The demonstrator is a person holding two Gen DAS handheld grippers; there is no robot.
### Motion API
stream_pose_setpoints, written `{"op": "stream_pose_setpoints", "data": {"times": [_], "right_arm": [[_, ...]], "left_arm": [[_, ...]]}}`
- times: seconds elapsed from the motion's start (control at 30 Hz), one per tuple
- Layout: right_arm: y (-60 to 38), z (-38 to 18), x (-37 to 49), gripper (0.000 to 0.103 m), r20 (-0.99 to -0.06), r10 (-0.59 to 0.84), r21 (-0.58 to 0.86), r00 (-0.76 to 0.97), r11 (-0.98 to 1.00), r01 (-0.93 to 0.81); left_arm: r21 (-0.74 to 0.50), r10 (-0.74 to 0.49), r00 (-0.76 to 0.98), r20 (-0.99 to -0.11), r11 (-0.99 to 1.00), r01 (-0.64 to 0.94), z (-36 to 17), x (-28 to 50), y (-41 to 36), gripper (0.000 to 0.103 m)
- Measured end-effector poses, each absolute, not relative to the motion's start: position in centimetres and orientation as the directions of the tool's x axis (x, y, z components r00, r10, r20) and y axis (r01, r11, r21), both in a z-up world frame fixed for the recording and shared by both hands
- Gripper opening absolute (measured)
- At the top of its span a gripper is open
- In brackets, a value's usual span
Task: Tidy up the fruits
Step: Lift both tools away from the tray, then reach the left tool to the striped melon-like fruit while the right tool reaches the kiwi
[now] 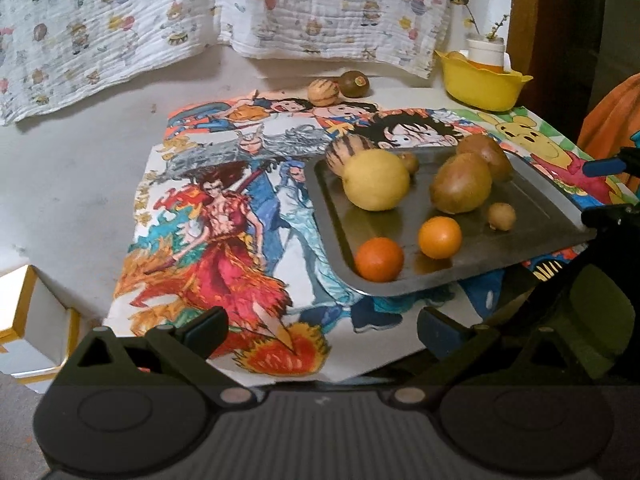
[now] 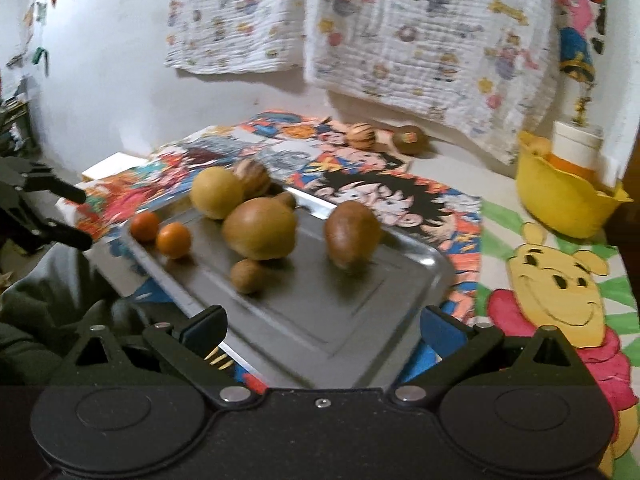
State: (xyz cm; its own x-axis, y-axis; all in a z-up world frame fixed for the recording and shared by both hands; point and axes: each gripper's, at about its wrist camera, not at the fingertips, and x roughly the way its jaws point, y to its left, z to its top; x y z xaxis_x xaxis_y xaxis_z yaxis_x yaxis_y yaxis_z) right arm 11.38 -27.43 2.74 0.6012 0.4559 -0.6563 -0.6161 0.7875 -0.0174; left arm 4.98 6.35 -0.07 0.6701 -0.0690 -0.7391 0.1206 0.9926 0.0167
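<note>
White printed cloths [image 2: 420, 40] hang against a pale wall [image 2: 108, 80]. Grey tabletop [image 1: 80, 168] carries cartoon-printed mats [image 1: 224, 216]. Yellow bowl [image 1: 480, 84] stands at the far corner. White boxes [image 1: 36, 320] sit below the table's edge.

Striped fruit [image 1: 338, 151] half hidden behind yellow fruit [image 1: 376, 179].

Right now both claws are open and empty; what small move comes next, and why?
Probably ease the right claw toward the small brown fruit on the metal tray: it is the nearest fruit, with bare tray around it. The left claw sits off the tray.
</note>
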Motion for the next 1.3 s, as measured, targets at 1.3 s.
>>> {"op": "stream_pose_setpoints", "data": {"times": [1.3], "right_arm": [[-23.3, 5.2, 32.4, 0.102, -0.640, 0.405, 0.021, 0.653, 0.859, -0.511]], "left_arm": [[-0.038, -0.072, 0.662, -0.746, 0.997, 0.066, 2.3, 27.7, 8.4, 0.102]]}}
